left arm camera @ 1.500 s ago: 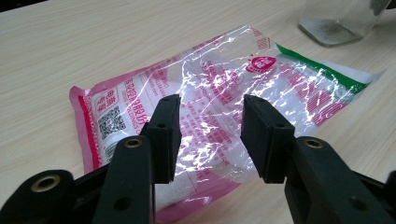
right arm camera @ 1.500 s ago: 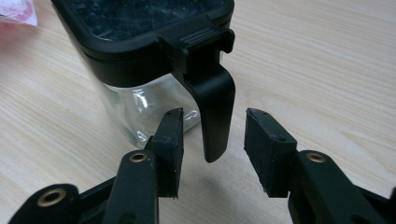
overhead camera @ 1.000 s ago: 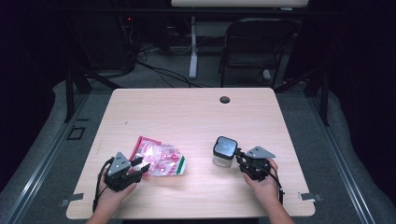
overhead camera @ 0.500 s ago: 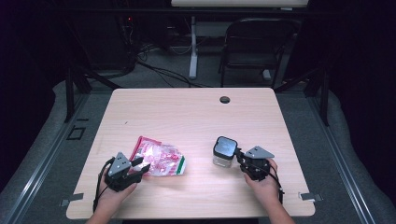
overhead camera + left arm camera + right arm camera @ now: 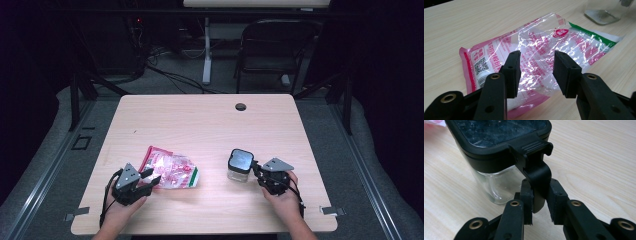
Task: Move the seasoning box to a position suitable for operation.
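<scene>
Toward the lower left of the high view, the left gripper (image 5: pixel 148 180) rested in the person's left hand (image 5: pixel 120 212) on the pale wooden table (image 5: pixel 210 120), its jaws spread apart and gripping nothing. Just ahead of it, left of centre, a crinkled clear plastic packet with pink and red print and a green end strip (image 5: pixel 172 172) lay flat on the wood. From the left gripper view that packet (image 5: pixel 536 52) spread across the middle of the frame behind the gripper (image 5: pixel 536 68), with a gap between the two black pads.

Right of centre in the high view stood a small square clear glass jar with a black clip-on lid (image 5: pixel 240 164), upright and well apart from the packet. At the lower right, the right gripper (image 5: pixel 256 172) reached its side. Its jaws had just been closing, and in the right gripper view they sat clenched on the lid's black plastic latch (image 5: pixel 537 182), which hung down between the pads at lower centre.
</scene>
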`<state>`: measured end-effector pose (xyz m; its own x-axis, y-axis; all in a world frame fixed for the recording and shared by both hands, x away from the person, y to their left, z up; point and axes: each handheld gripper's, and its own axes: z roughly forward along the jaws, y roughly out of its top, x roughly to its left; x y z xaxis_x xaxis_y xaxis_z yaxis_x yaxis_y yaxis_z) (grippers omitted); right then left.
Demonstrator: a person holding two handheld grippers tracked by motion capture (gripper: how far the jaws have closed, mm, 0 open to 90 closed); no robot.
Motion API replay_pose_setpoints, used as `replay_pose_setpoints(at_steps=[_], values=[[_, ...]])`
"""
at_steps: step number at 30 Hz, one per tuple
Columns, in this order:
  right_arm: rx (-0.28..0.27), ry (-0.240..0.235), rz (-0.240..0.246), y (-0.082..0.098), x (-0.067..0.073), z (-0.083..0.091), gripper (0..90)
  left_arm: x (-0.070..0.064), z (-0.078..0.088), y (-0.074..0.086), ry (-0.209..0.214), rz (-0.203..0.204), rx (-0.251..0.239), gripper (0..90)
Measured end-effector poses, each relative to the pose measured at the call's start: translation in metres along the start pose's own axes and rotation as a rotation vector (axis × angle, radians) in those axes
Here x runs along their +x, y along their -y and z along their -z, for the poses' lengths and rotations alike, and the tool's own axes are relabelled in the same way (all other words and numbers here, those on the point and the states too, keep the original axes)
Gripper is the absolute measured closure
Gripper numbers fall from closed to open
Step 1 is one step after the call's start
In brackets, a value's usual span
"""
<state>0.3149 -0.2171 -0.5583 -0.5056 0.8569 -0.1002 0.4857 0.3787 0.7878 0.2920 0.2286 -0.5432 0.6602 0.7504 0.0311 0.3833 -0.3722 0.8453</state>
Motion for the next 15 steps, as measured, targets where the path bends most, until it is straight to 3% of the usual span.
replay_pose_setpoints(at_steps=[4,8,15], values=[[0.000,-0.020,0.024,0.001,0.004,0.004,75.9,-0.005,-0.001,-0.004,0.014,-0.021,-0.014,57.6],[0.000,-0.079,0.066,0.004,0.014,0.008,76.0,-0.012,-0.008,-0.008,0.046,-0.048,-0.011,57.6],[-0.006,-0.131,0.107,0.003,0.028,0.011,76.0,-0.020,-0.009,-0.013,0.071,-0.057,-0.024,57.3]])
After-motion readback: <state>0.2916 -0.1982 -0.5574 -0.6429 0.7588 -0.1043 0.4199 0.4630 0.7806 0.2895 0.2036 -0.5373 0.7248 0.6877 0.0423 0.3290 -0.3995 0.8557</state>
